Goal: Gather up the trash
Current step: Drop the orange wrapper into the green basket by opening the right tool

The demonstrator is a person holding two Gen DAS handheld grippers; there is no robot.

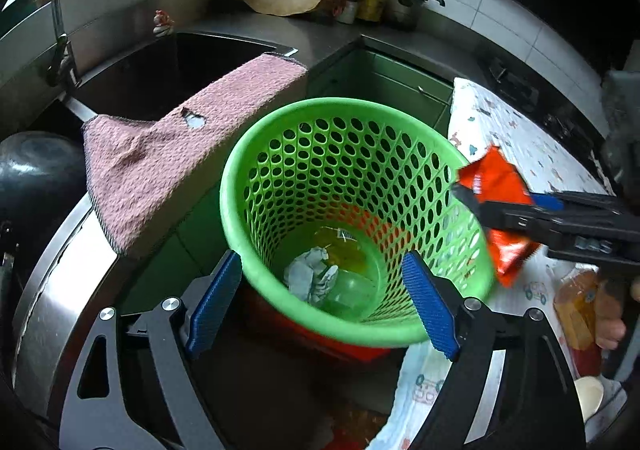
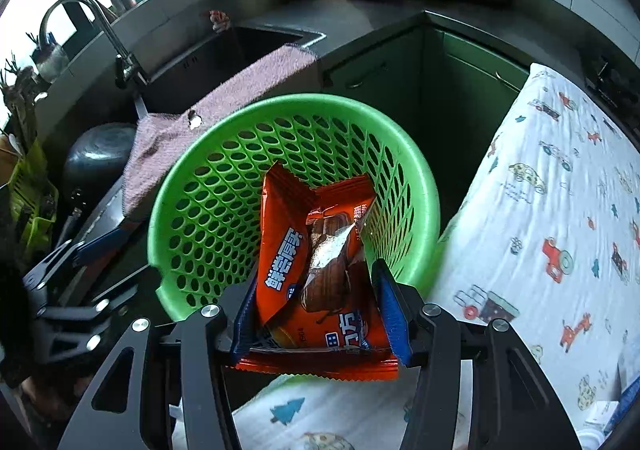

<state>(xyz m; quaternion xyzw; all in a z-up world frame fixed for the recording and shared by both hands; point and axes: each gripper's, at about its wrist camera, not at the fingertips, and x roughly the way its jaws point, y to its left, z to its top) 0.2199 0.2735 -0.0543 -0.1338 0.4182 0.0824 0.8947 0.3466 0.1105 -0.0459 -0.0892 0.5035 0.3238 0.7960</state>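
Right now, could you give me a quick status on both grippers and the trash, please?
Right gripper shut on orange wrapper, over green basket. Left gripper open around basket's near rim. Crumpled paper already inside. Nothing in the way.

A green perforated basket (image 1: 352, 209) holds crumpled grey paper (image 1: 310, 276) and a yellowish wrapper (image 1: 340, 250) at its bottom. An open orange snack wrapper (image 2: 316, 270) hangs above its rim.
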